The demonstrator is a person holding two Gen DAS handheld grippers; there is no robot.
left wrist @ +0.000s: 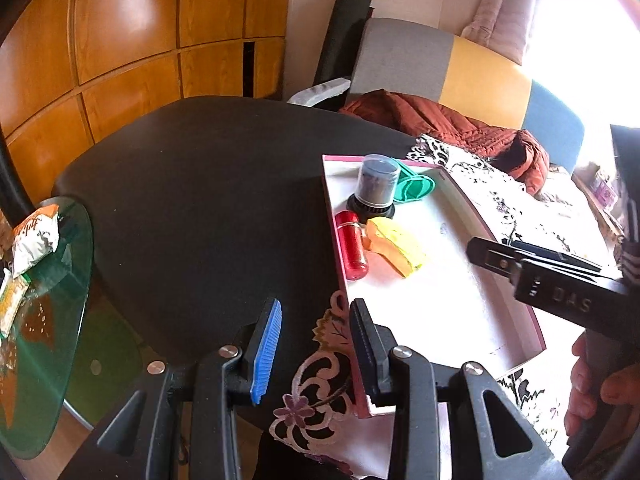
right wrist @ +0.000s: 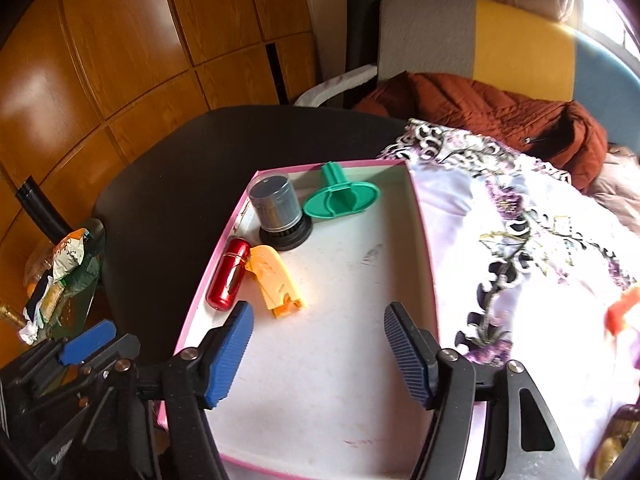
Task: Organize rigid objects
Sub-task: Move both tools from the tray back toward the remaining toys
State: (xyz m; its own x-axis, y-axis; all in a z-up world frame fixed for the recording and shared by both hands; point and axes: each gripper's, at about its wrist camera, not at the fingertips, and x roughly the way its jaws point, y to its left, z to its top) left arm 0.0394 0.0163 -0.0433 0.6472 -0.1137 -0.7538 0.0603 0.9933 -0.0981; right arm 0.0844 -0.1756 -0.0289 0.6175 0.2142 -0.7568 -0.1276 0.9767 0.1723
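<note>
Right hand-held gripper [right wrist: 318, 354] tilts downward, jaws apart, above pink-rimmed box [right wrist: 424, 240].

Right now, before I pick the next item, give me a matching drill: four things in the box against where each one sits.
Things in the box:
1 red capsule
2 yellow piece
3 green scoop
4 grey canister

Places:
A handle up against the far wall
B lying along the left wall
C upright in the far left corner
D flat, just right of the capsule

Pairs: 1-B, 2-D, 3-A, 4-C
</note>
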